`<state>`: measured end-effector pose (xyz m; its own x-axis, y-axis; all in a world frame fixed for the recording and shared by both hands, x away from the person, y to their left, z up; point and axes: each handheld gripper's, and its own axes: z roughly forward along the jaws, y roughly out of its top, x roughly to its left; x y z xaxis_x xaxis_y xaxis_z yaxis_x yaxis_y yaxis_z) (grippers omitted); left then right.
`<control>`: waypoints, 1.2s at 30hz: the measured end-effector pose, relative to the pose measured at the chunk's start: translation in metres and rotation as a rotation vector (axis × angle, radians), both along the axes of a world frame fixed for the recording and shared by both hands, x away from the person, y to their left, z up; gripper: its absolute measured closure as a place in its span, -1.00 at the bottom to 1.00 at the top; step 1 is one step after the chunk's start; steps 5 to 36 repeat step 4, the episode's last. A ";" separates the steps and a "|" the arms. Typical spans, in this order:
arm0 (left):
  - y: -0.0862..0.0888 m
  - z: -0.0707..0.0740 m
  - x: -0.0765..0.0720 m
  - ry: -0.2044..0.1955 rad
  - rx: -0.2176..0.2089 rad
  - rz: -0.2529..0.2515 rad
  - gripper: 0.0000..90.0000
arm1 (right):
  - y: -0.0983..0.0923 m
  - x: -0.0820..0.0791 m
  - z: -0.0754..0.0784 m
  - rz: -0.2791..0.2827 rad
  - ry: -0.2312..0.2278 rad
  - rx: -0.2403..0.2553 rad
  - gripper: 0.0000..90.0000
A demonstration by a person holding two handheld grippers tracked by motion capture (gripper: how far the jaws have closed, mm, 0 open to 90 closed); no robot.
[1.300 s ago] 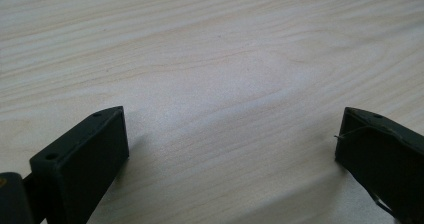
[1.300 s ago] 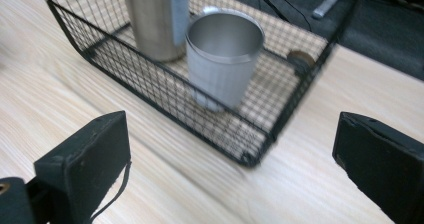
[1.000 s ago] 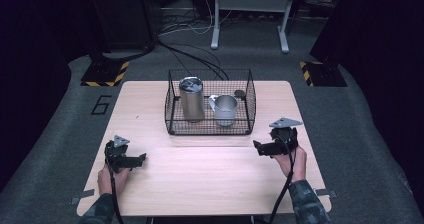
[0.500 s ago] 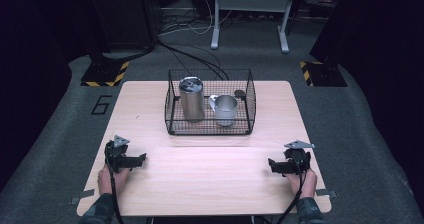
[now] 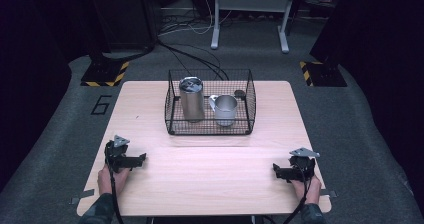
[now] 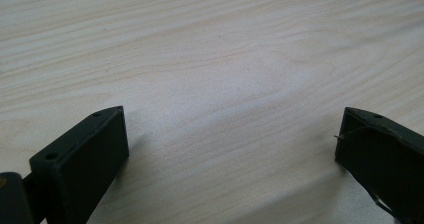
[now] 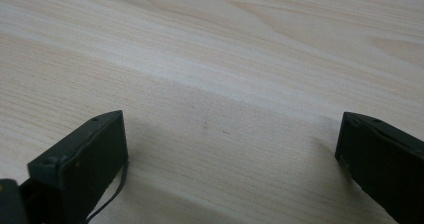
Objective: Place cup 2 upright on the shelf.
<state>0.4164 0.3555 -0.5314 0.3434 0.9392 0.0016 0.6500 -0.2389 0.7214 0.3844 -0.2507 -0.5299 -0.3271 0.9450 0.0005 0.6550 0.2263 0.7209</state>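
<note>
Two tongs are resting low over the near part of the wooden bench (image 5: 200, 184), one at each side, and both are standing wide open with nothing between their jaws. Left tongs (image 5: 142, 157) are sitting by the near left edge, their jaws pointing toward the middle of the bench; in the left gripper view (image 6: 230, 149) bare wood grain is lying between the two black jaws. Right tongs (image 5: 275, 170) are sitting near the right front corner, jaws likewise pointing inward toward the left ones, and the right gripper view (image 7: 230, 149) is showing the same plain wood in the gap. Both are lying well apart from each other and from the black wire basket (image 5: 210, 130), which is standing at the middle of the far half of the bench. Inside it a tall steel canister (image 5: 191, 100) is standing upright at the left, its long axis vertical and its dark lid facing up. Just beside it, to the right, a shorter steel mug (image 5: 225, 110) is also standing upright, mouth up, its handle pointing toward the canister. Something small and dark (image 5: 239, 93) is lying behind the mug, too small to identify. Basket walls are enclosing both vessels on every side, while the top is looking open.
</note>
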 end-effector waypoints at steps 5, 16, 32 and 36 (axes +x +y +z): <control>0.001 0.000 0.000 0.002 0.011 -0.008 -0.99 | 0.000 0.000 0.000 0.003 0.003 -0.002 -1.00; 0.001 0.000 0.000 0.002 0.011 -0.008 -0.99 | 0.000 0.000 0.000 0.003 0.003 -0.002 -1.00; 0.001 0.000 0.000 0.002 0.011 -0.008 -0.99 | 0.000 0.000 0.000 0.003 0.003 -0.002 -1.00; 0.001 0.000 0.000 0.002 0.011 -0.008 -0.99 | 0.000 0.000 0.000 0.003 0.003 -0.002 -1.00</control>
